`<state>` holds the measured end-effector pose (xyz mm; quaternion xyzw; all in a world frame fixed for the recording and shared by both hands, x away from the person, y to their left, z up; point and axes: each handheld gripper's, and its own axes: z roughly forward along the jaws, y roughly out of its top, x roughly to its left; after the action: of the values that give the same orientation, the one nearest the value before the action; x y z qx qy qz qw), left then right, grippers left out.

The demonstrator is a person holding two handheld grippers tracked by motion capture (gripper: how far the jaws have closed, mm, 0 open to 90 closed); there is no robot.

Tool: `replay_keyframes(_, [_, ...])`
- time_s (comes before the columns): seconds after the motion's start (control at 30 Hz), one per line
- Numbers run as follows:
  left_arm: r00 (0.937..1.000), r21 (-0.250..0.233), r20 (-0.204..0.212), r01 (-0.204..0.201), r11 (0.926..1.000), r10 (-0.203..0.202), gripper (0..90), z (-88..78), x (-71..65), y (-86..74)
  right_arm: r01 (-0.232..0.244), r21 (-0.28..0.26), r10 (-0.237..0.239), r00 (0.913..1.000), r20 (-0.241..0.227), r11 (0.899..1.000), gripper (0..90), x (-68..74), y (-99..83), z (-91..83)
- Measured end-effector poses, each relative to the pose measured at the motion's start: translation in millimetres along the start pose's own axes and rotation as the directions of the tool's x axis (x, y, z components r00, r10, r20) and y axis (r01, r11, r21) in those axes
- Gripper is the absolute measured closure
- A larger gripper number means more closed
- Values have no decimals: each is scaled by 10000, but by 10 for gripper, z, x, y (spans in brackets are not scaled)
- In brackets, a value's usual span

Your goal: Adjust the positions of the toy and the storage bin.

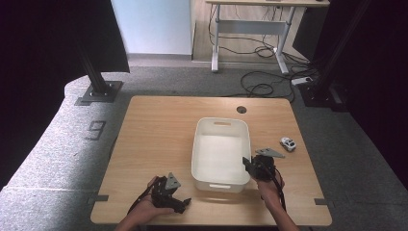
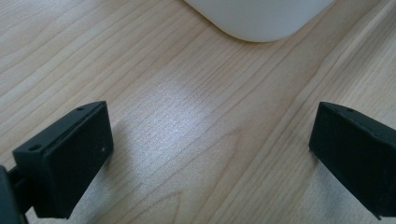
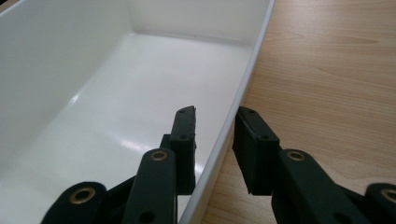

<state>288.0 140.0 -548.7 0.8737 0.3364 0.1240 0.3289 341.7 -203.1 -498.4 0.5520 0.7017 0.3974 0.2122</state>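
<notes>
A white plastic bin (image 1: 198, 144) stands empty in the middle of the wooden table (image 1: 154, 139). My right gripper (image 1: 247, 163) straddles the bin's right wall near its front corner. In the right gripper view one jaw is inside the bin (image 3: 70, 79) and the other outside, and my right gripper (image 3: 215, 140) is shut on the rim between them. My left gripper (image 1: 183, 202) lies low over the table near the front edge, left of the bin. Its jaws stand wide apart in the left gripper view, where my left gripper (image 2: 210, 154) holds nothing over bare wood. A rounded bin corner (image 2: 257, 18) shows beyond it.
A small white toy car (image 1: 287, 143) sits on the table to the right of the bin. A round cable hole (image 1: 241, 109) is near the table's far edge. Black stands, cables and a desk are on the floor beyond.
</notes>
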Motion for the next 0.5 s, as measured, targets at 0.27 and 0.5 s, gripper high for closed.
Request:
replay_keyframes(0.27, [10000, 0, 8, -7, 10000, 7, 0, 0, 1, 0, -46, -57, 45, 10000, -73, 10000, 684, 5, 7, 20])
replay_keyframes(0.5, [10000, 3, 7, -33, 10000, 33, 0, -3, -1, -4, 325, -437, -334, 9992, -219, 9985, 466, -16, 12, -31])
